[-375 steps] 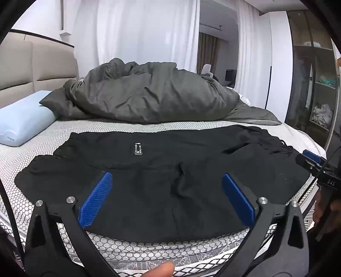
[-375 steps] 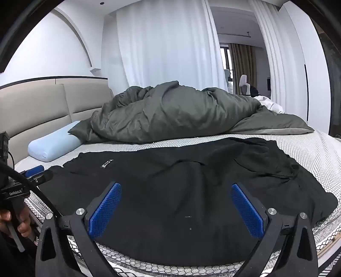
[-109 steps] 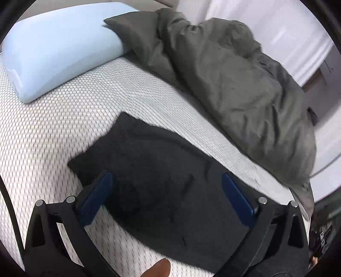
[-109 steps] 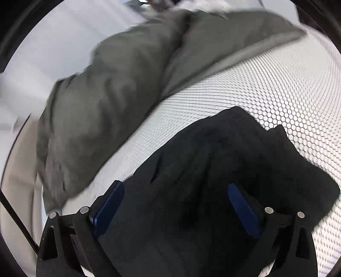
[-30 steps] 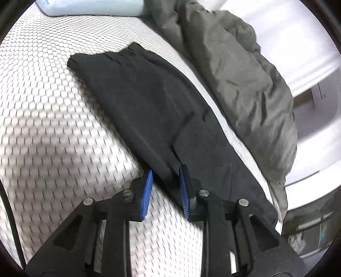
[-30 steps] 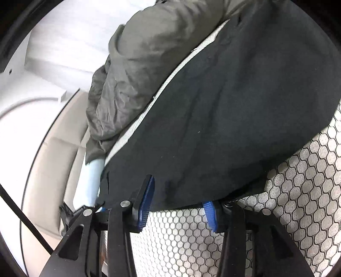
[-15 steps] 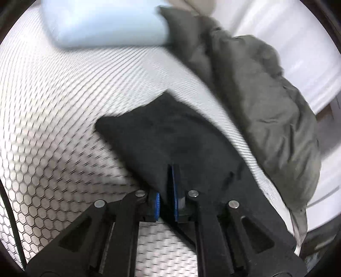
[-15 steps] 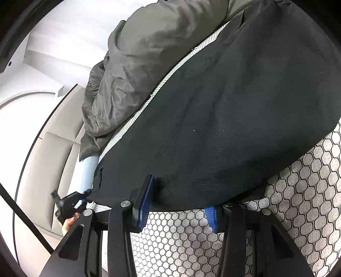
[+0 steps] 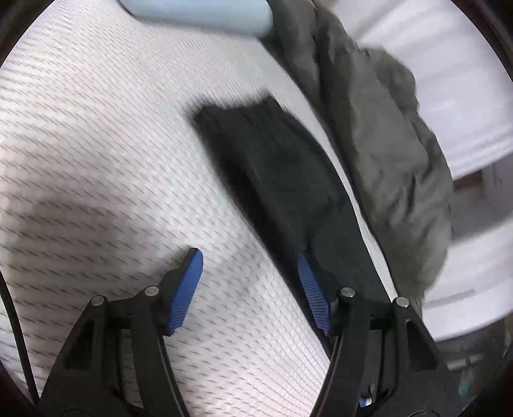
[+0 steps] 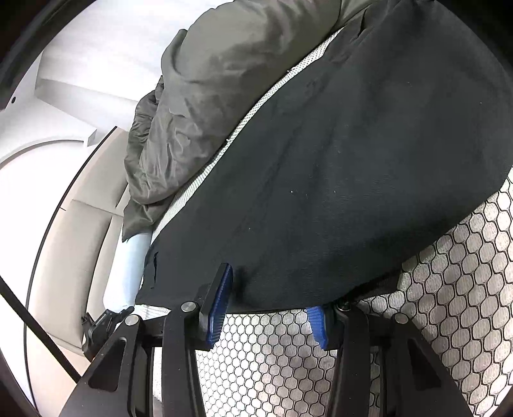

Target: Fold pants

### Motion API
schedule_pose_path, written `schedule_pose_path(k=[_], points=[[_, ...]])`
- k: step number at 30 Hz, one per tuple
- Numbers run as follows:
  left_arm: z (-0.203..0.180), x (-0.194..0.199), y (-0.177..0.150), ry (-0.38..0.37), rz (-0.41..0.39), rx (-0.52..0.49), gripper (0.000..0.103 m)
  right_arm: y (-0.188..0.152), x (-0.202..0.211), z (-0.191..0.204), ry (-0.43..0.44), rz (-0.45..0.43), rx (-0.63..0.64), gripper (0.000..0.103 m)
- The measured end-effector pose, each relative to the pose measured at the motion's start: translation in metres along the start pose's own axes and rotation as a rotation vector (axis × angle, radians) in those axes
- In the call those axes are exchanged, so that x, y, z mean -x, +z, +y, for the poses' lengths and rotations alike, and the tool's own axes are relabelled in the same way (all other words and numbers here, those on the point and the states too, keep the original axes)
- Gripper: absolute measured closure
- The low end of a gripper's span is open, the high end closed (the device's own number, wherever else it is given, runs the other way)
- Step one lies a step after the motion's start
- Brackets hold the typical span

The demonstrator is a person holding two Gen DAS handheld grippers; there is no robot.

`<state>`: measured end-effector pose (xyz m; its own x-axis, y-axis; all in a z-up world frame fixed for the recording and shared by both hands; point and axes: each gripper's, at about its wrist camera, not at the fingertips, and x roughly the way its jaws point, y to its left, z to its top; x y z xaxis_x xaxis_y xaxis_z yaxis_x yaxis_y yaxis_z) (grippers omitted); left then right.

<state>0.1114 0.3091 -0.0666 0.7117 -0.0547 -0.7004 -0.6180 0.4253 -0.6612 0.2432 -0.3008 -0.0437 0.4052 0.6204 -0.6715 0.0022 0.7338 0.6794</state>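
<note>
- One bed filled both views: a white mattress cover [image 9: 96,134] with a dark honeycomb pattern, soft and a little quilted.
- One beige padded headboard [image 10: 73,237] stood behind the bed, below white walls.
- One pale blue pillow [image 9: 198,12], smooth and rounded, lay at the head end, touching one crumpled grey-green duvet [image 9: 384,144] of thin wrinkled cloth.
- One pair of black cloth pants [image 9: 275,173], matte and flat, lay in a long band on the mattress just beside the duvet; a narrow strip of cover showed between them.
- Two grippers were in view, each with black plastic arms and two ribbed blue pads.
- The left gripper [image 9: 250,288] had its jaws opening; only the mattress cover was between them. Its right pad was at the near edge of the pants, and I cannot tell if it touched.
- The right gripper [image 10: 269,308] stood at the near hem of the pants [image 10: 352,166], jaws partly apart. The hem lay over its right finger and against its left pad; whether it gripped the cloth, I cannot tell.
</note>
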Motion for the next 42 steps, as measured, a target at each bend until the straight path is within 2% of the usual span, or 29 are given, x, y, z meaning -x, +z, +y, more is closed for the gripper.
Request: schedule_pose_path(k=[2, 4, 5, 6, 8, 10, 11, 12, 15, 18, 22, 23, 26, 28, 29, 31, 32, 34, 35, 36, 37, 38, 39, 42], points=[[-0.013, -0.014, -0.007, -0.022, 0.031, -0.033, 0.045, 0.001, 0.000, 0.003, -0.001, 0.013, 0.010, 0.055], [-0.022, -0.027, -0.008, -0.063, 0.055, -0.032, 0.045, 0.001, 0.004, 0.009, 0.000, 0.035, 0.049, 0.046], [-0.026, -0.035, -0.007, -0.081, 0.073, -0.023, 0.045, 0.000, 0.007, 0.013, -0.004, 0.046, 0.072, 0.038], [-0.028, -0.041, -0.006, -0.081, 0.072, -0.008, 0.045, -0.001, 0.011, 0.015, -0.007, 0.049, 0.087, 0.032], [-0.033, -0.048, -0.004, -0.087, 0.039, 0.017, 0.046, -0.002, 0.025, 0.022, -0.025, 0.040, 0.145, 0.026], [-0.037, -0.052, -0.003, -0.069, -0.008, 0.030, 0.066, -0.002, 0.046, 0.027, -0.048, -0.003, 0.211, 0.021], [-0.037, -0.054, -0.002, -0.061, -0.019, 0.032, 0.083, -0.001, 0.057, 0.027, -0.060, -0.034, 0.235, 0.018], [-0.038, -0.057, 0.000, -0.057, -0.028, 0.037, 0.087, 0.002, 0.073, 0.024, -0.083, -0.085, 0.256, 0.012], [-0.030, -0.053, 0.001, -0.071, -0.049, 0.062, 0.100, 0.014, 0.111, 0.004, -0.183, -0.224, 0.239, 0.003], [-0.023, -0.042, 0.010, -0.080, -0.072, 0.064, 0.101, 0.031, 0.134, -0.035, -0.263, -0.294, 0.099, 0.003], [0.001, -0.015, 0.030, -0.077, -0.129, 0.094, 0.101, 0.046, 0.143, -0.089, -0.228, -0.298, -0.123, 0.003], [0.009, -0.010, 0.035, -0.075, -0.135, 0.112, 0.101, 0.048, 0.143, -0.095, -0.213, -0.295, -0.147, 0.003], [0.019, -0.006, 0.036, -0.037, -0.091, 0.080, 0.100, 0.055, 0.142, -0.096, -0.204, -0.300, -0.134, 0.003], [0.011, -0.010, 0.031, -0.017, -0.057, 0.033, 0.099, 0.062, 0.138, -0.097, -0.207, -0.300, -0.140, 0.003], [0.006, -0.012, 0.027, -0.021, -0.027, 0.012, 0.096, 0.065, 0.135, -0.099, -0.203, -0.294, -0.153, 0.003], [0.000, -0.017, 0.017, -0.063, 0.031, 0.007, 0.077, 0.075, 0.129, -0.106, -0.198, -0.306, -0.181, 0.003], [-0.005, -0.025, 0.011, -0.105, 0.082, 0.007, 0.063, 0.081, 0.126, -0.108, -0.196, -0.319, -0.182, 0.007], [-0.016, -0.038, 0.003, -0.148, 0.140, -0.010, 0.062, 0.090, 0.121, -0.114, -0.189, -0.351, -0.182, 0.026], [-0.021, -0.044, 0.000, -0.157, 0.142, -0.020, 0.062, 0.093, 0.117, -0.119, -0.191, -0.345, -0.204, 0.041], [-0.026, -0.049, -0.002, -0.162, 0.134, -0.025, 0.062, 0.095, 0.114, -0.125, -0.183, -0.343, -0.222, 0.064], [-0.029, -0.054, -0.002, -0.164, 0.121, -0.024, 0.068, 0.095, 0.113, -0.130, -0.176, -0.345, -0.239, 0.073], [-0.029, -0.058, -0.001, -0.168, 0.097, -0.006, 0.090, 0.095, 0.112, -0.134, -0.168, -0.343, -0.257, 0.083], [-0.026, -0.060, 0.000, -0.164, 0.077, 0.012, 0.097, 0.094, 0.112, -0.139, -0.137, -0.348, -0.272, 0.093], [-0.021, -0.065, 0.003, -0.186, 0.049, 0.063, 0.100, 0.093, 0.116, -0.135, -0.108, -0.357, -0.269, 0.097]])
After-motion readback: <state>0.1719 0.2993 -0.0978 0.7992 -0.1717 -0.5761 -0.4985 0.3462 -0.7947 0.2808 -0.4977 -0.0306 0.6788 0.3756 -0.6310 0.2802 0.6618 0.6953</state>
